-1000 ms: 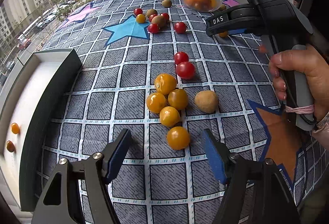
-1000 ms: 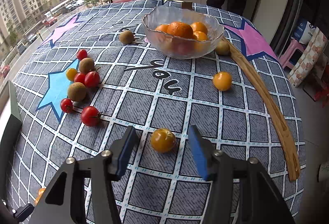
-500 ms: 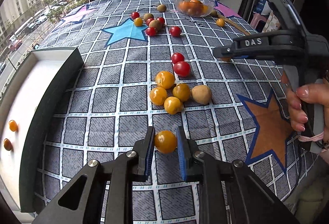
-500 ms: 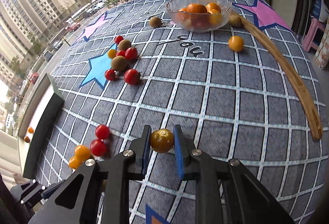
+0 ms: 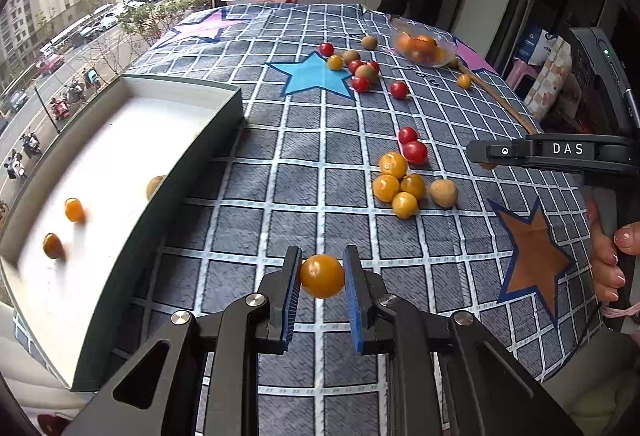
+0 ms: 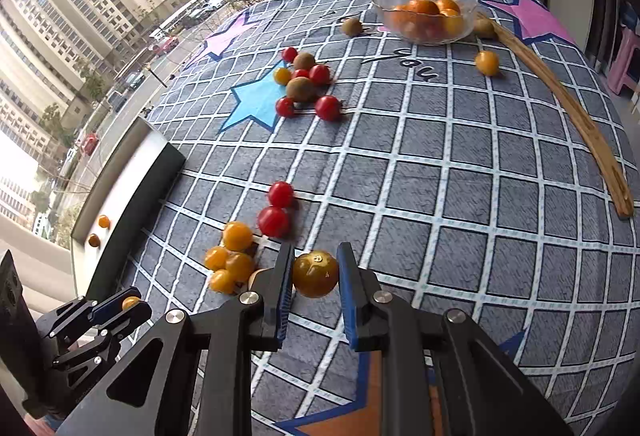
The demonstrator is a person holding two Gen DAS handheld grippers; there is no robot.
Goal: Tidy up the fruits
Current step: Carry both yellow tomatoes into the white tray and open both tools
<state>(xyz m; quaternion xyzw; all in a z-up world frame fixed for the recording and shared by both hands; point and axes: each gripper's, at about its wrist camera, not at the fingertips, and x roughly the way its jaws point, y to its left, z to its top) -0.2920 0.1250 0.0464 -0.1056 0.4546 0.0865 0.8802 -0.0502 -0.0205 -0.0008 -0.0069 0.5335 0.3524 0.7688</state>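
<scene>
My left gripper [image 5: 322, 276] is shut on a yellow cherry tomato [image 5: 322, 276] and holds it above the cloth, just right of the white tray [image 5: 112, 140]. The tray holds two small orange fruits [image 5: 74, 209] and a third by its wall. My right gripper [image 6: 315, 273] is shut on a darker orange tomato [image 6: 315, 273] above the cloth near a cluster of yellow tomatoes [image 6: 230, 256]. The left gripper also shows in the right wrist view [image 6: 120, 306], at lower left. The right gripper body shows in the left wrist view [image 5: 560, 152], at right.
Red tomatoes [image 6: 276, 210] and a tan fruit [image 5: 443, 193] lie beside the yellow cluster. More tomatoes and kiwis [image 6: 302, 88] lie on the blue star. A glass bowl of oranges [image 6: 426, 14] stands at the far end, beside a wooden strip [image 6: 560, 96] and a lone yellow tomato [image 6: 487, 62].
Both grippers closed on their tomatoes and lifted them. The left gripper has swung left toward the tray. The right gripper has pulled back and left, toward the yellow cluster.
</scene>
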